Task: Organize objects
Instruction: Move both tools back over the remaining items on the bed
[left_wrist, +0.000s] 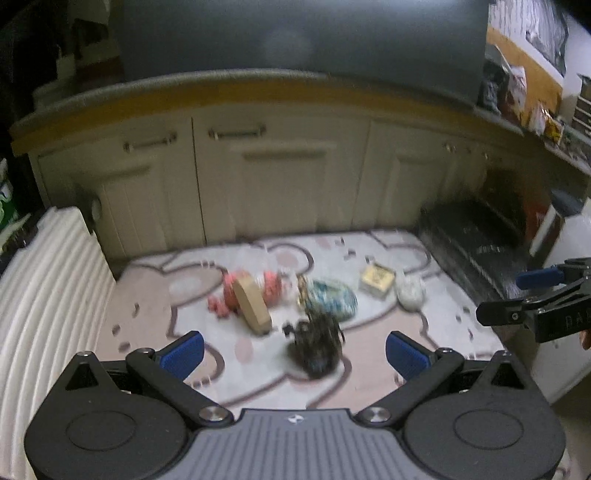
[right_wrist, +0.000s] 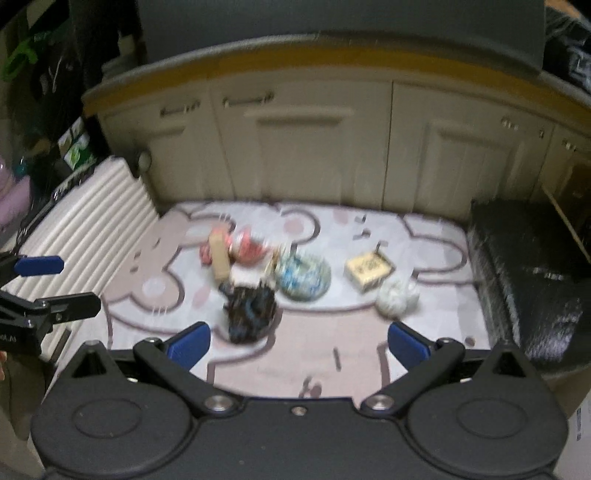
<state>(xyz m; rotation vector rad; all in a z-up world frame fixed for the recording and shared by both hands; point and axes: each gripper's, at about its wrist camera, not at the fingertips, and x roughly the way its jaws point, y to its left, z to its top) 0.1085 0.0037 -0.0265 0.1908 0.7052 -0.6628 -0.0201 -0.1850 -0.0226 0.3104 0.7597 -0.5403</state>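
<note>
Blue pads tip both pairs of tongs, and we see each pair spread wide with nothing between its fingers. Our left tongs hang above the near edge of a pale rug printed with rounded pink and grey outlines. Our right tongs hang over the same rug, a little further along, and each pair shows at the side of the other's view.

Nearest the left tongs lies a dark tangled bundle, too blurred for us to name. Just behind it rests a round blue-and-white patterned dish. To its left a tan wooden block leans against some pink and red things that we cannot make out. To the right of the dish sits a small yellow box, and just beside that a white crumpled lump.

Beyond the rug stands a row of cream cupboard doors under a dark surface. A white ribbed suitcase flanks the rug on the left, and a black case flanks it on the right.
</note>
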